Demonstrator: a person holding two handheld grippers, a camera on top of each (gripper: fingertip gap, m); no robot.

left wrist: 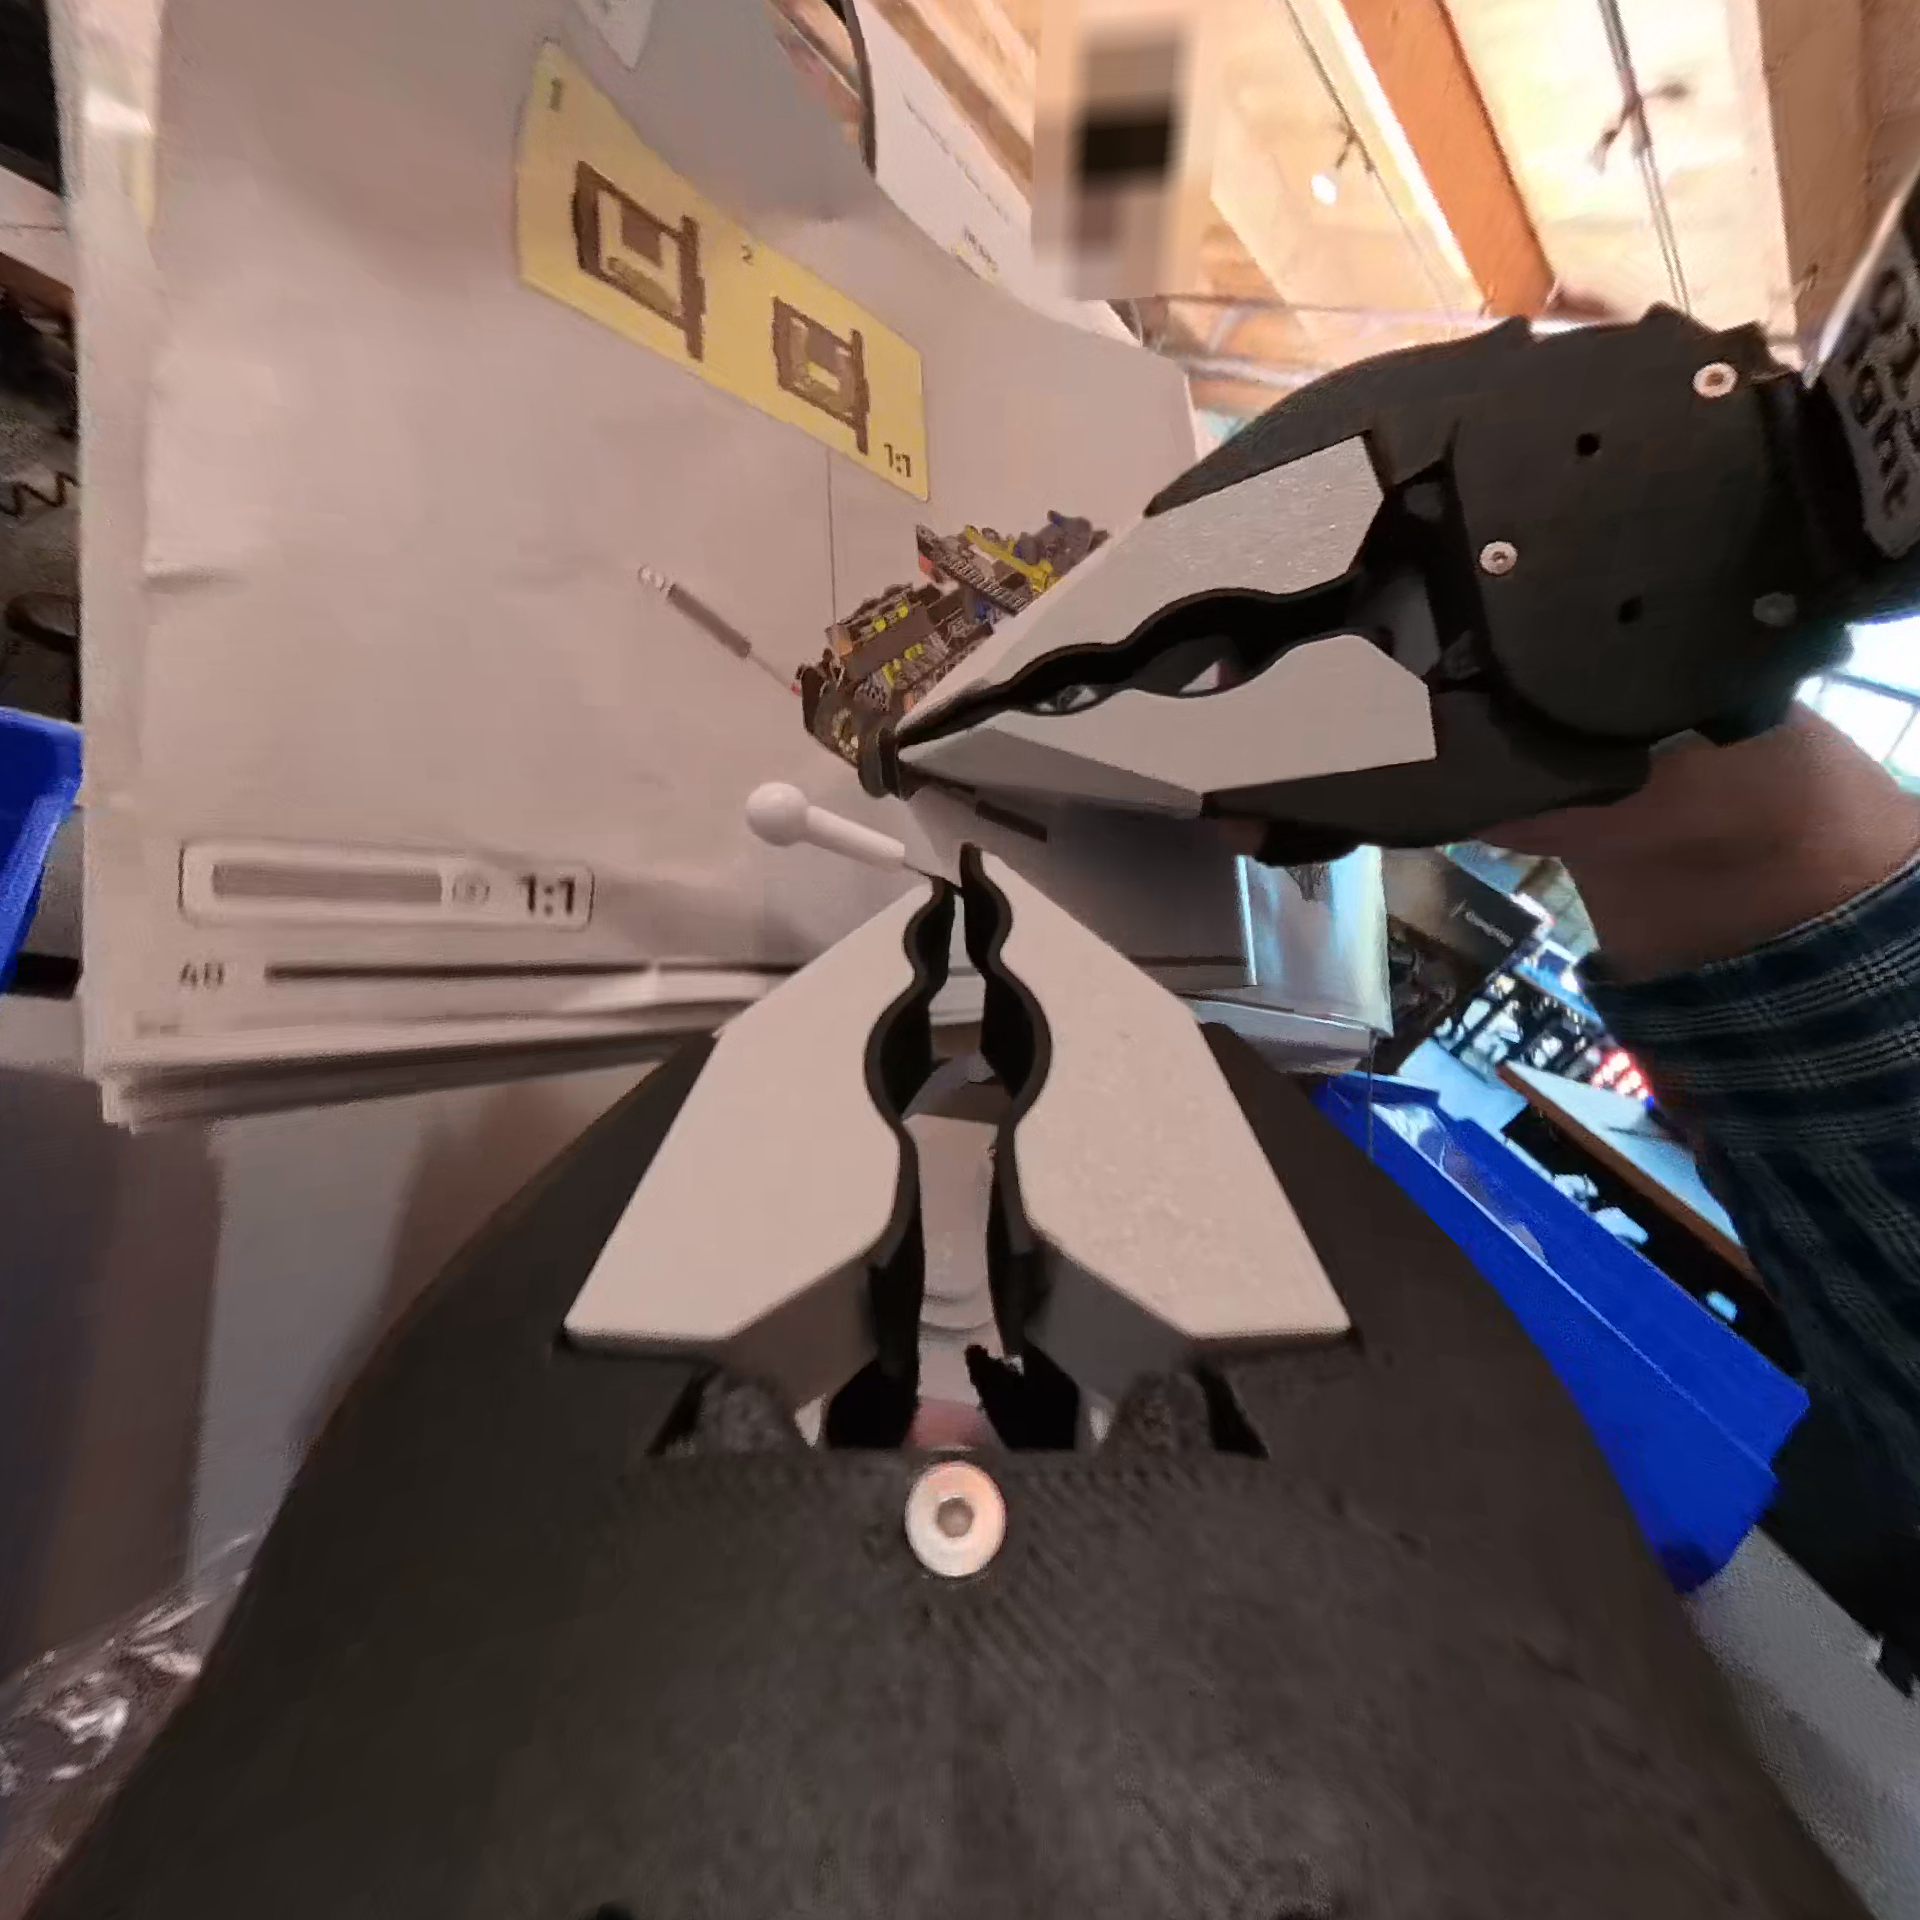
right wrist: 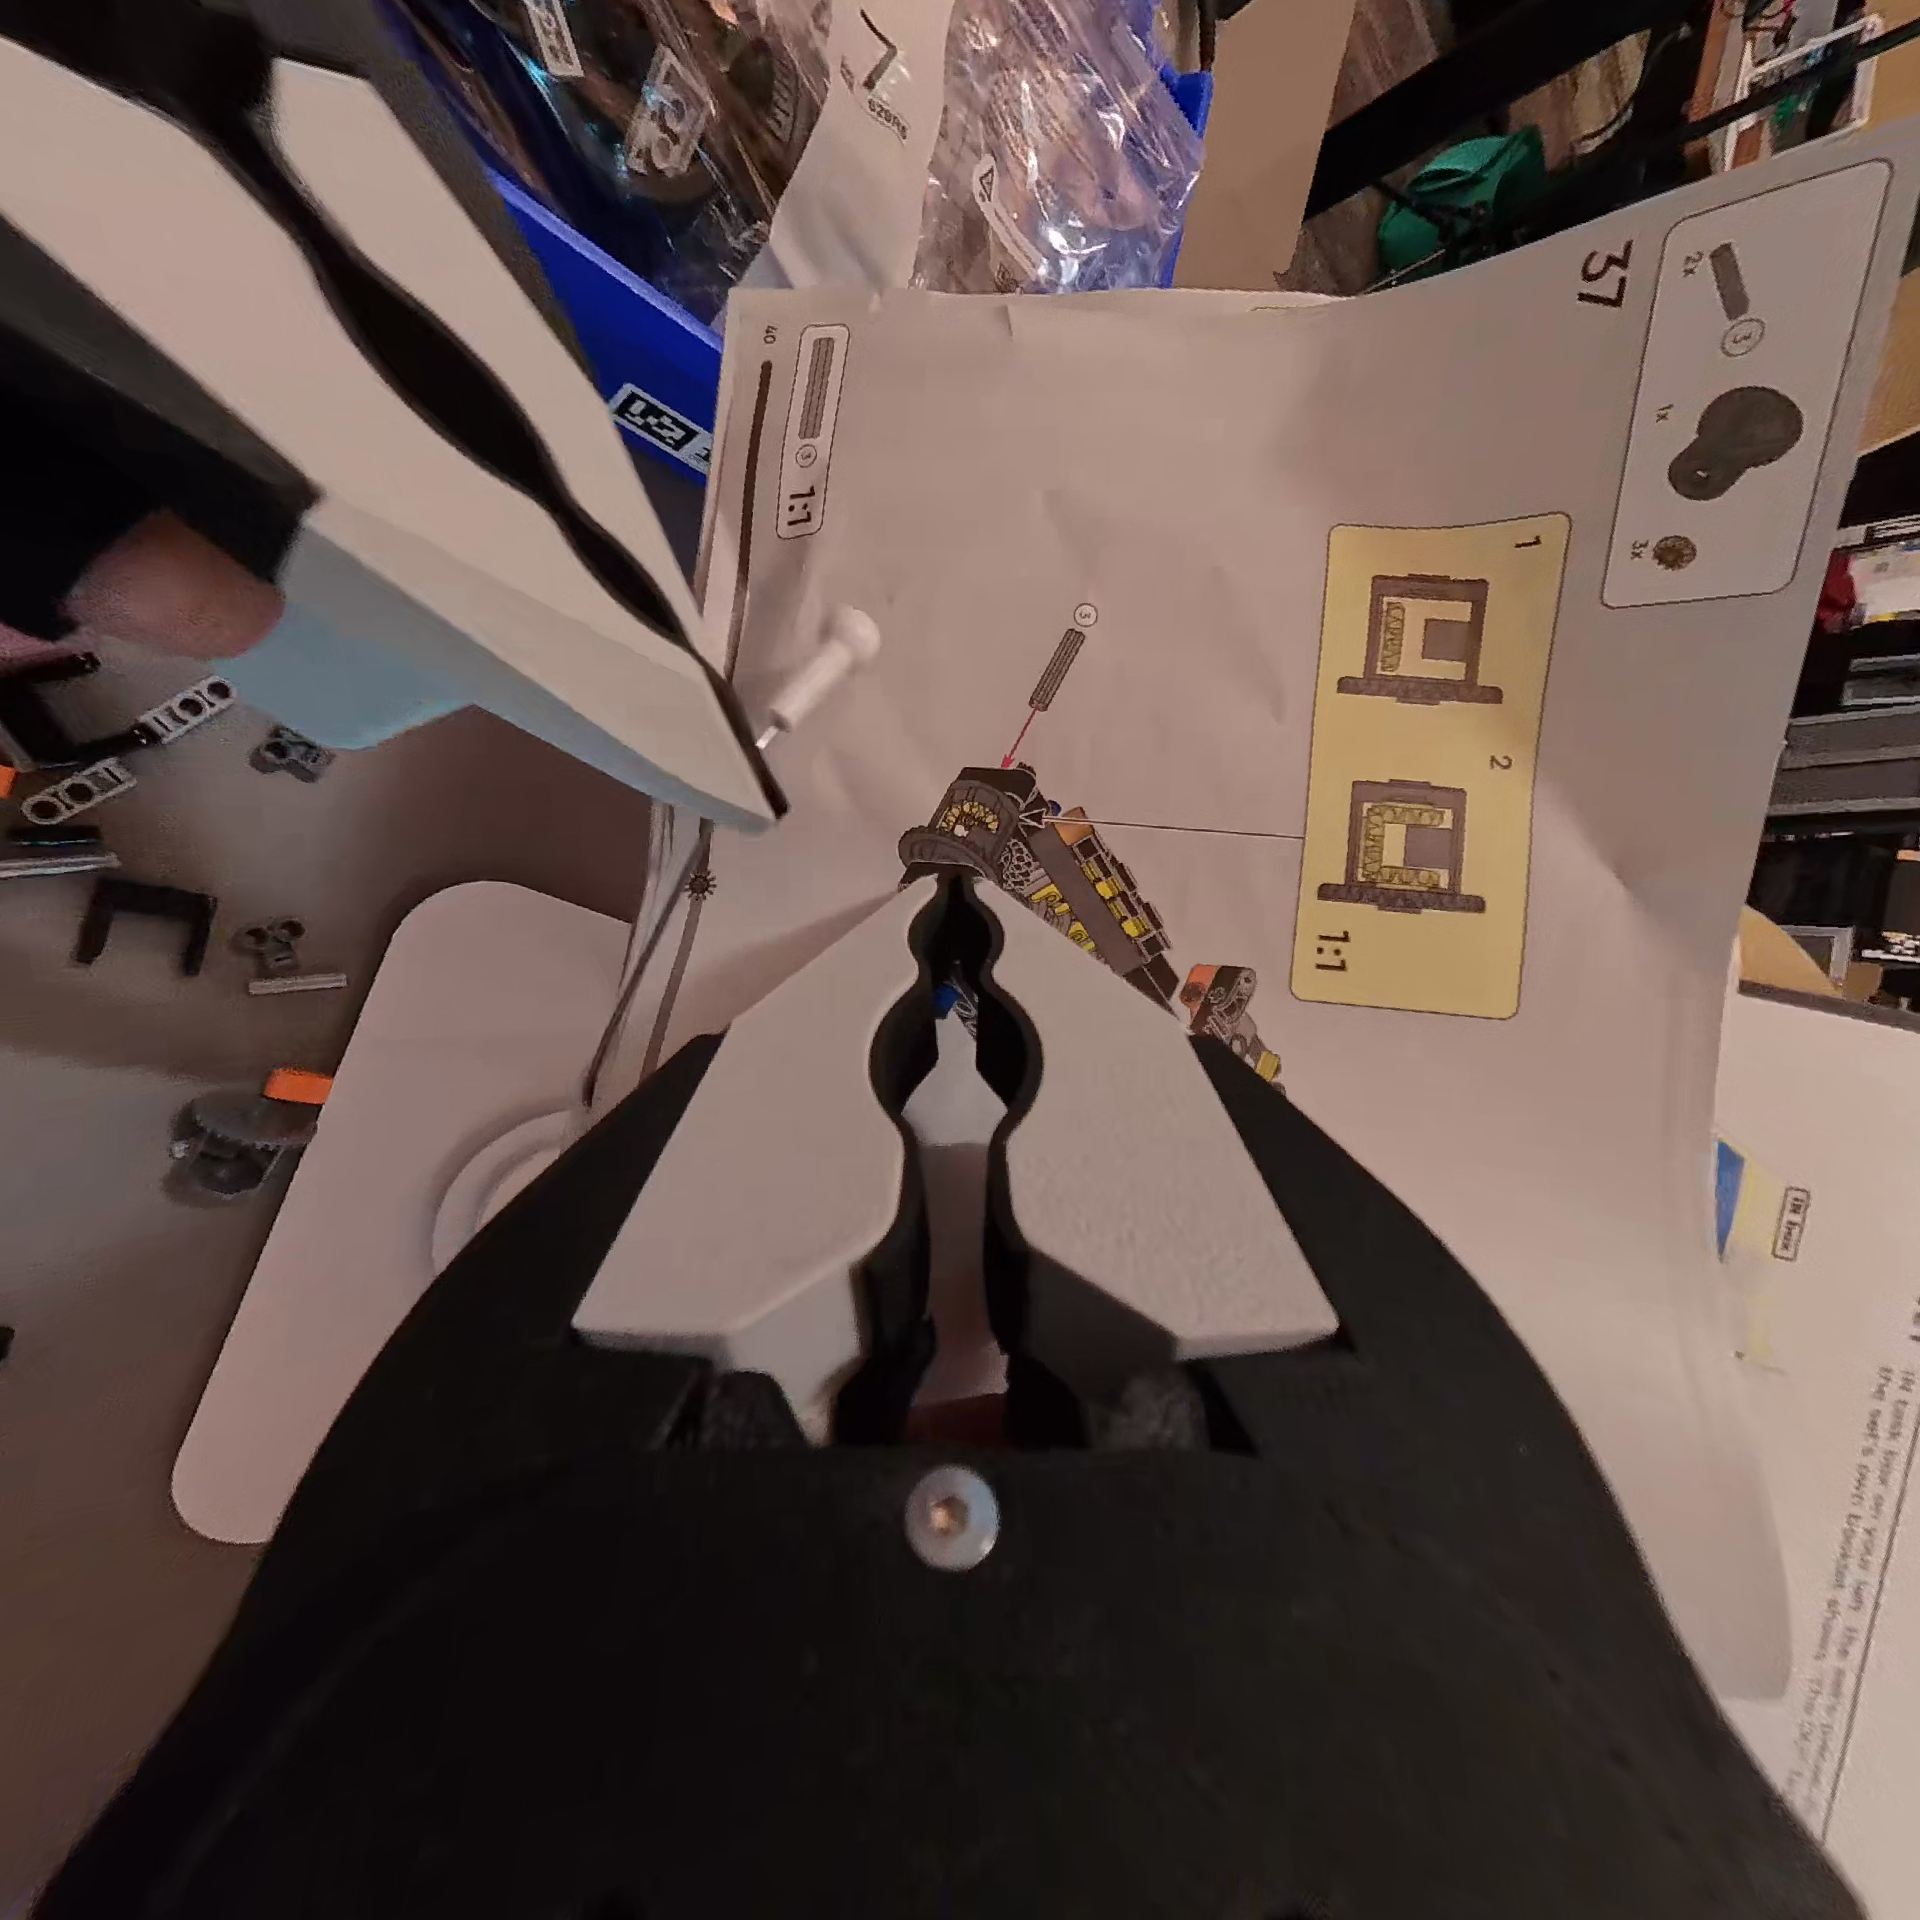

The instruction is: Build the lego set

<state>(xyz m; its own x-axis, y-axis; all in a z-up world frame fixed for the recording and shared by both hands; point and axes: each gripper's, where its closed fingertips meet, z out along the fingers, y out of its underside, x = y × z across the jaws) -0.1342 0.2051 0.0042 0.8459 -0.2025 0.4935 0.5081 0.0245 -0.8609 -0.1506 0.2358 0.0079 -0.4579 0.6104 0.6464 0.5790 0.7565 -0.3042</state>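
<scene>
My left gripper (left wrist: 958, 883) is shut on the thin end of a white ball-headed pin (left wrist: 821, 826), which sticks out to the left in front of the open instruction booklet (left wrist: 416, 623). My right gripper (left wrist: 883, 764) comes in from the right, shut, with its tips just above and beside the left gripper's tips. A small dark bit shows at its tips; I cannot tell if it is a part or the pads. In the right wrist view, the right gripper (right wrist: 951, 894) points at the booklet page (right wrist: 1143, 520). The left gripper (right wrist: 774, 810) holds the pin (right wrist: 826, 675) at upper left.
Loose grey and black parts (right wrist: 145, 914) and a gear assembly with an orange piece (right wrist: 239, 1132) lie on the table at left. A white stand base (right wrist: 312, 1143) lies by the booklet. Blue bins (right wrist: 623, 312) (left wrist: 1558, 1299) and bags of parts (right wrist: 1039, 156) stand behind. A plaid sleeve (left wrist: 1766, 1091) is at right. The grippers are tip to tip, or close to it.
</scene>
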